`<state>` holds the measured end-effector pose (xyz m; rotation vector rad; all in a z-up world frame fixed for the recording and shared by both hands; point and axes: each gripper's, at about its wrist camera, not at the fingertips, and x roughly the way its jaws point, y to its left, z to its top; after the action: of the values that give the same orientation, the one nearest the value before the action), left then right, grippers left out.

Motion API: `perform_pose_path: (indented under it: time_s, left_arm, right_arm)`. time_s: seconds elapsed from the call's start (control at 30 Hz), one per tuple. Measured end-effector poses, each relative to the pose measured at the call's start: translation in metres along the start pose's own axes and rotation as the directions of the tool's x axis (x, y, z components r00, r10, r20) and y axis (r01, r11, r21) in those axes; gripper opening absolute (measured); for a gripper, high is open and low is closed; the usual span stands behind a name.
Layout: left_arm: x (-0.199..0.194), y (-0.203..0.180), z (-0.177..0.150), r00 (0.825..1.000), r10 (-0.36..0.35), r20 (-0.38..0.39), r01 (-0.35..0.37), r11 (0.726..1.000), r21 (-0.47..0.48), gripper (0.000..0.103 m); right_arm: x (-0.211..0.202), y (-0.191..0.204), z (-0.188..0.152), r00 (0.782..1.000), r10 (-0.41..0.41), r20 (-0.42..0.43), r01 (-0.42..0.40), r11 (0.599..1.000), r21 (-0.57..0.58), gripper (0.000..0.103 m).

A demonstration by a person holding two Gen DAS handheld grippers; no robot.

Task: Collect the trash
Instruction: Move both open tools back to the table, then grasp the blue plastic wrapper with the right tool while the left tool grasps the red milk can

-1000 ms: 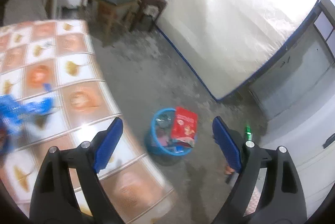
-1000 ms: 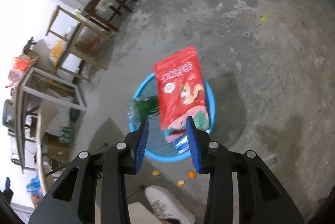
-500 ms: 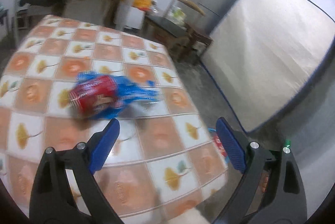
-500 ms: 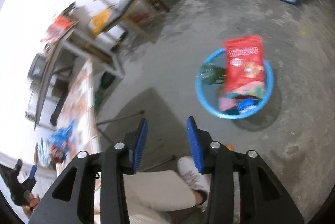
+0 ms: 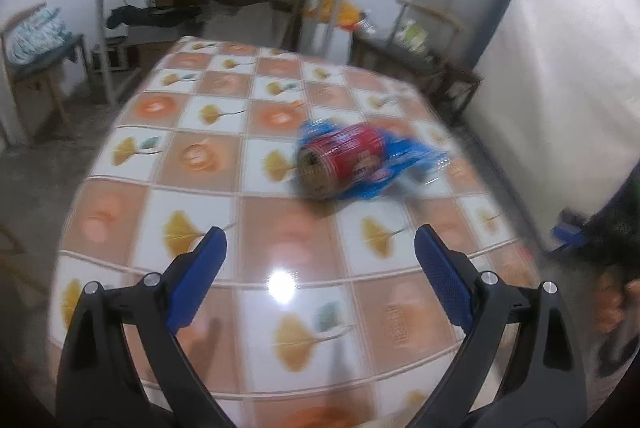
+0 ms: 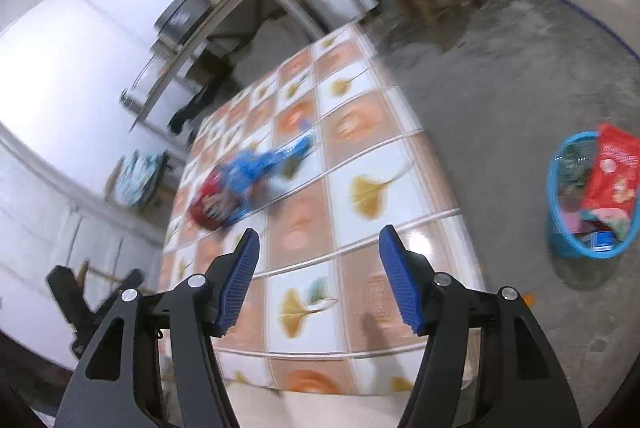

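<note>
- A red cylindrical snack package point(image 5: 344, 157) lies on its side on the table point(image 5: 280, 268), wrapped in crinkled blue plastic film point(image 5: 404, 157) that trails off to one side; motion blur hides the print.
- In the right wrist view the same package point(image 6: 210, 205) sits toward the table's far left part, the blue film point(image 6: 264, 163) stretching away from it.
- The table carries a glossy cloth of orange and white squares with yellow leaf prints, and it reflects a lamp.
- The left hand-held gripper point(image 5: 318, 260) hangs released over the near edge, its ribbed blue pads wide apart and empty, well short of the package.
- The right hand-held gripper point(image 6: 318, 268) is likewise spread and empty.
- A round blue plastic basket point(image 6: 560, 240) stands on the rough concrete floor point(image 6: 500, 87), well apart from the table, holding a flat red snack bag point(image 6: 610, 171) and other wrappers.
</note>
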<state>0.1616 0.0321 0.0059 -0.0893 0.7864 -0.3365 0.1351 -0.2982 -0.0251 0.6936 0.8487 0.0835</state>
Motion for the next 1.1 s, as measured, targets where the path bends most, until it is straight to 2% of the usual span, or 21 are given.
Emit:
perform_pose_path:
  time_s: [0.1, 0.2, 0.27, 0.4, 0.5, 0.6, 0.7, 0.83, 0.9, 0.97, 1.1]
  left_arm:
    - [0.006, 0.007, -0.006, 0.997, 0.071, -0.017, -0.07, 0.997, 0.033, 0.091]
    - [0.016, 0.016, -0.007, 0.994, 0.103, -0.047, -0.101, 0.994, 0.037, 0.091]
    - [0.02, 0.021, -0.006, 0.993, 0.101, -0.056, -0.1, 0.995, 0.031, 0.091]
    - [0.026, 0.027, 0.002, 0.992, 0.108, -0.058, -0.107, 0.994, 0.022, 0.091]
    - [0.03, 0.028, 0.011, 0.991, 0.123, -0.051, -0.122, 0.992, 0.021, 0.091]
    - [0.037, 0.024, 0.02, 0.99, 0.134, -0.046, -0.133, 0.991, 0.029, 0.091]
    - [0.042, 0.017, 0.031, 0.993, 0.112, -0.024, -0.111, 0.993, 0.052, 0.091]
    - [0.054, -0.004, 0.051, 1.0, 0.022, 0.018, -0.024, 0.987, 0.16, 0.091]
    - [0.069, -0.018, 0.062, 1.0, -0.027, 0.002, 0.026, 0.968, 0.248, 0.091]
    - [0.084, -0.033, 0.069, 0.998, -0.045, -0.035, 0.054, 0.94, 0.338, 0.091]
    - [0.12, -0.057, 0.075, 0.996, 0.003, -0.086, 0.04, 0.87, 0.491, 0.091]
  right_arm:
    - [0.025, 0.023, 0.001, 0.998, 0.01, -0.06, -0.012, 1.0, -0.024, 0.061]
    - [0.041, 0.048, 0.008, 0.997, -0.001, -0.083, -0.007, 0.995, -0.101, 0.061]
    - [0.051, 0.076, 0.016, 0.997, -0.028, -0.07, 0.013, 0.978, -0.207, 0.061]
    - [0.066, 0.116, 0.036, 1.0, -0.027, -0.014, 0.02, 0.926, -0.378, 0.061]
    - [0.09, 0.133, 0.053, 0.999, -0.053, 0.007, 0.051, 0.889, -0.454, 0.061]
    - [0.125, 0.137, 0.062, 0.993, -0.113, -0.026, 0.086, 0.869, -0.487, 0.061]
    - [0.155, 0.136, 0.059, 0.983, -0.176, -0.046, 0.126, 0.841, -0.526, 0.058]
    - [0.185, 0.129, 0.057, 0.971, -0.226, -0.083, 0.146, 0.828, -0.542, 0.047]
    - [0.192, 0.124, 0.056, 0.968, -0.231, -0.099, 0.146, 0.836, -0.528, 0.042]
    - [0.197, 0.121, 0.057, 0.967, -0.232, -0.107, 0.144, 0.842, -0.52, 0.035]
    - [0.201, 0.116, 0.059, 0.966, -0.227, -0.123, 0.133, 0.847, -0.514, 0.023]
